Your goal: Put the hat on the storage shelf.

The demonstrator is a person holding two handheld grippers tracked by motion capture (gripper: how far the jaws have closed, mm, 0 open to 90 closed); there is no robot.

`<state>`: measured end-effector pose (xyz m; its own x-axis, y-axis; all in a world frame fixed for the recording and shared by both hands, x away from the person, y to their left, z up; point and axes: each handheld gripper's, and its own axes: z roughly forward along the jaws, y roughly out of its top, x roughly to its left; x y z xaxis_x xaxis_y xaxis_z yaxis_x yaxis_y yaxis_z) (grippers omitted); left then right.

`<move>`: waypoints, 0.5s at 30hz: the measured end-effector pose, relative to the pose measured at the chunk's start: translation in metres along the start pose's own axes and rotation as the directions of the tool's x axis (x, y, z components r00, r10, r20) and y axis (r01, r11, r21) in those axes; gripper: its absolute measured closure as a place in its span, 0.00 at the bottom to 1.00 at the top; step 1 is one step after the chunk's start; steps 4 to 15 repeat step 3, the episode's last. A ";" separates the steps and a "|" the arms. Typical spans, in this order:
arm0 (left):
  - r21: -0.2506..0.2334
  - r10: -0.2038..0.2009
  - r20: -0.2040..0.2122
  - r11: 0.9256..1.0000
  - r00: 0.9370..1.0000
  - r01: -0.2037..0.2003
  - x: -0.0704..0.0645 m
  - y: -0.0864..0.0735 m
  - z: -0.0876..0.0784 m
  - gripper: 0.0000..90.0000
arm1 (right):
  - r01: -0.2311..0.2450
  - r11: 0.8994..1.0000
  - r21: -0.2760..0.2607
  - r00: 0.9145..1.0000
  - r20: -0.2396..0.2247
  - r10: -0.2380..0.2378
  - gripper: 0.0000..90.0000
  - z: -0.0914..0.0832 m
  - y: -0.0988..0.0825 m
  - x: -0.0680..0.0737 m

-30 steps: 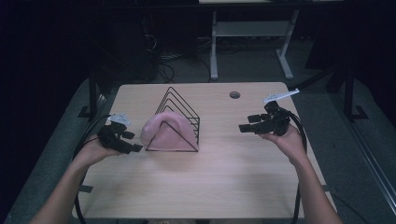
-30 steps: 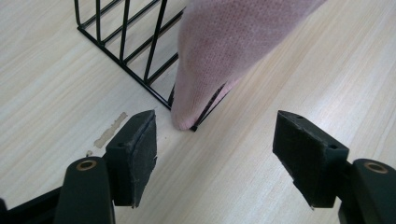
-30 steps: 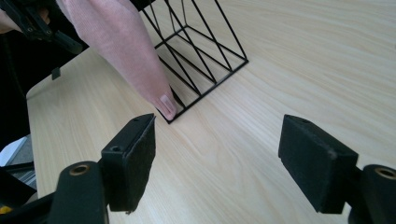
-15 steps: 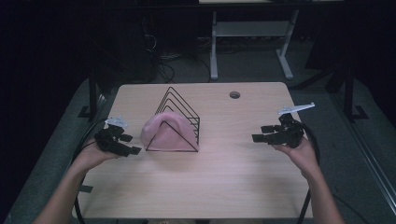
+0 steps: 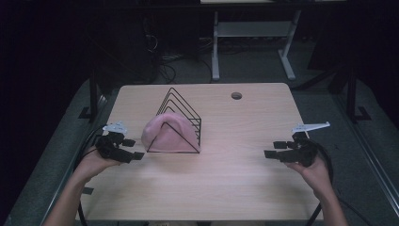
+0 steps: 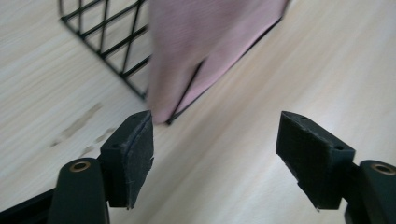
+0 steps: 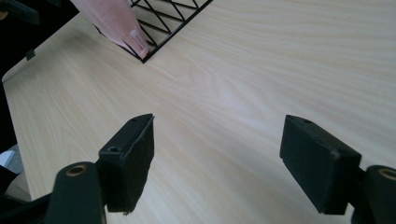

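Observation:
A black wire rack (image 5: 182, 109) shaped like a tent stands on the wooden table (image 5: 226, 188), left of centre. A pink cloth (image 5: 165, 133) hangs over its near end. My left gripper (image 5: 132, 149) rests at the table's left edge, just left of the cloth, open with nothing between its jaws. In the left gripper view the cloth (image 6: 201, 46) and the rack (image 6: 107, 42) lie just beyond the left gripper (image 6: 217, 144). My right gripper (image 5: 275, 149) is low over the table's right side, open and empty, far from the rack. The right gripper view shows the right gripper (image 7: 219, 149) over bare wood, with the cloth (image 7: 116, 21) far off.
A round cable hole (image 5: 236, 95) sits near the table's far right. Cables trail from both grippers over the table's sides. A white desk frame (image 5: 254, 33) stands on the dark floor behind the table.
My right hand has moved toward me and down, from beside the rack's level to the table's right front. The left hand has stayed in place.

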<state>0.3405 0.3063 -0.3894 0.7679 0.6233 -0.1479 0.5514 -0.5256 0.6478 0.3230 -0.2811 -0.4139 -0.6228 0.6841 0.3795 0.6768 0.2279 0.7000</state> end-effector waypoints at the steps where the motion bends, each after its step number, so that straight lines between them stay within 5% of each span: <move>1: -0.016 -0.008 0.007 1.000 1.000 0.008 -0.003 -0.001 -0.002 0.31 | 0.000 1.000 -0.007 1.000 0.000 0.000 0.28 -0.001 -0.004 0.001; 3: -0.047 -0.017 0.022 0.999 1.000 0.018 -0.008 -0.002 -0.006 0.30 | -0.008 1.000 -0.010 1.000 -0.001 0.008 0.27 -0.003 -0.016 0.006; 15: -0.047 -0.017 0.022 0.999 1.000 0.018 -0.008 -0.002 -0.006 0.30 | -0.008 1.000 -0.010 1.000 -0.001 0.008 0.27 -0.003 -0.016 0.006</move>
